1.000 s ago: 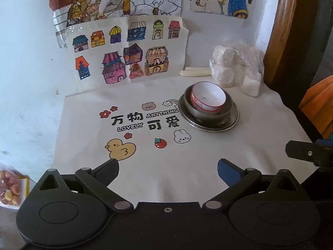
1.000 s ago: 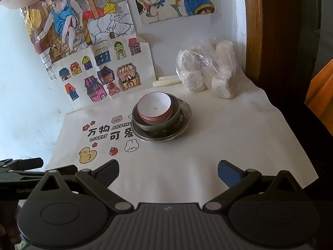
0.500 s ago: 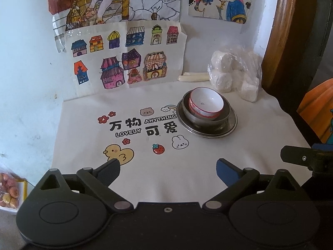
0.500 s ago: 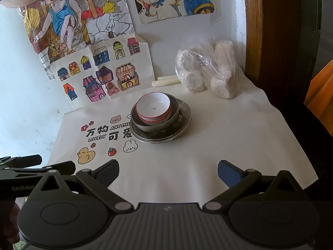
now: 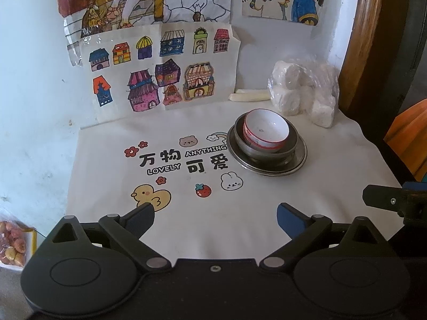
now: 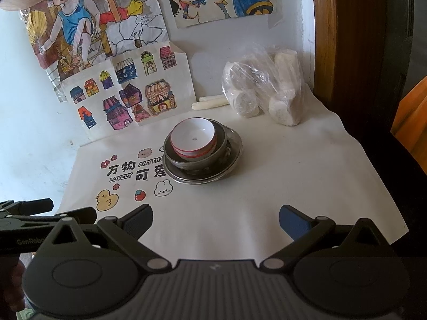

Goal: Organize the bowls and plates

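A white bowl with a red band (image 5: 265, 130) (image 6: 192, 138) sits nested in a grey metal bowl (image 5: 267, 153) (image 6: 213, 153), which stands on a metal plate (image 5: 300, 160) (image 6: 234, 157) on the white printed cloth. My left gripper (image 5: 215, 217) hangs open over the cloth's near edge, well short of the stack, which lies ahead and to its right. My right gripper (image 6: 216, 220) is open too, with the stack straight ahead and slightly left. Nothing is between either pair of fingers.
A clear bag of white rolls (image 5: 304, 93) (image 6: 267, 90) and a pale stick (image 5: 249, 96) lie at the back by the wall. Drawings are taped to the wall. A wooden frame (image 6: 324, 34) rises at right. A snack packet (image 5: 12, 242) lies off the cloth at left.
Both grippers have drawn back a little from the stack, the left more clearly. The bowls and plate have not moved.
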`<state>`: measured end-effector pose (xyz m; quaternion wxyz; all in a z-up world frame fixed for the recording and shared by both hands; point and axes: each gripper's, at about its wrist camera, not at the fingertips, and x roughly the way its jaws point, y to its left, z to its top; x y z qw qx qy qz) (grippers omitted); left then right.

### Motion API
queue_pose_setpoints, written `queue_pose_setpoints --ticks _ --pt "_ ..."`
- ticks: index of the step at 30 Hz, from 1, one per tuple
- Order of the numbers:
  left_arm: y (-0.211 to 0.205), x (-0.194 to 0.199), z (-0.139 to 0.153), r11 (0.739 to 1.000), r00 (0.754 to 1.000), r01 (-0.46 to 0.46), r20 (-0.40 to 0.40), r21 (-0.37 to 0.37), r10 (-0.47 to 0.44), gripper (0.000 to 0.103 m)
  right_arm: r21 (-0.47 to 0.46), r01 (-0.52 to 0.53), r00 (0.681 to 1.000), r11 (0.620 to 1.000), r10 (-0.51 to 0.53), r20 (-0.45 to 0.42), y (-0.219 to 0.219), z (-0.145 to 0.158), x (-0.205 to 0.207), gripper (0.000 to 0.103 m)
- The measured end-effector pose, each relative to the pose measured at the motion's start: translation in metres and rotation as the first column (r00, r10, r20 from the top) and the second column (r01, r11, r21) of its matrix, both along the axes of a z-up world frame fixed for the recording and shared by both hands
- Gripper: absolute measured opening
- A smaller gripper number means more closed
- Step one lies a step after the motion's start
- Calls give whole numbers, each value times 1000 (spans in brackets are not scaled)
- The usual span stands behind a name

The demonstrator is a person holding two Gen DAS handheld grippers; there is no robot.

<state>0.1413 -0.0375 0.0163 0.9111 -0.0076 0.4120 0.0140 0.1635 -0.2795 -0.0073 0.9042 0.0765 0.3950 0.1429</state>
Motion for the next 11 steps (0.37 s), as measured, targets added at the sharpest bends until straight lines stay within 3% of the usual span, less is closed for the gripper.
queue_pose_setpoints --ticks 11 --pt "-9 13 -4 1000 1000 24 -7 -15 -24 99 -2 14 1000 1000 -14 -23 -8 -6 12 103"
